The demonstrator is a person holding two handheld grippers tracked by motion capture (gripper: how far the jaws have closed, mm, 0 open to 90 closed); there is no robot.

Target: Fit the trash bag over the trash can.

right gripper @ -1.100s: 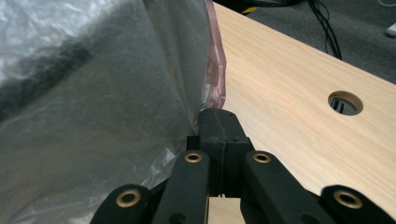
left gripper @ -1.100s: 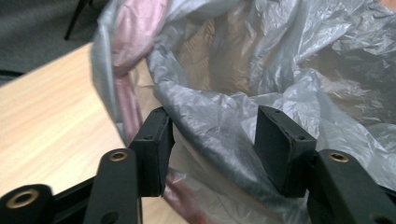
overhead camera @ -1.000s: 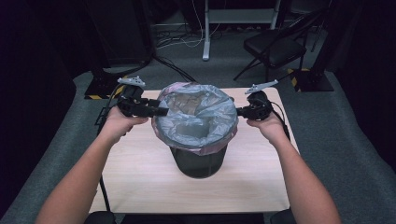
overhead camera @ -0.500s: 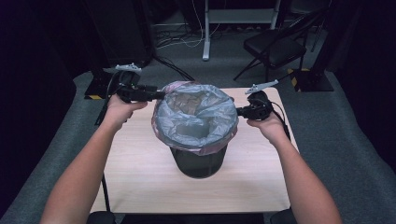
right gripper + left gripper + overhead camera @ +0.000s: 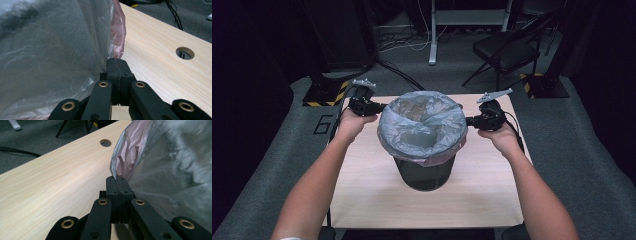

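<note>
A dark round bin stands mid-table, lined with a translucent grey bag whose pinkish rim folds over the top. My left gripper meets the bag's left rim. Its jaws have just been closing, and they now stand together on the bag's thin edge, seen at the left gripper. My right gripper is at the bag's right rim. In the right gripper view the right gripper is shut, with the pinkish bag edge pinched at its tips.
The light wooden table has a cable hole on the left side and another cable hole on the right. Behind the table a folding chair, a stand and cables sit on the grey carpet.
My left gripper drew away from the bag's rim toward the far left, then came back in to the rim at a spot farther back. The right gripper and the bin have kept still.
</note>
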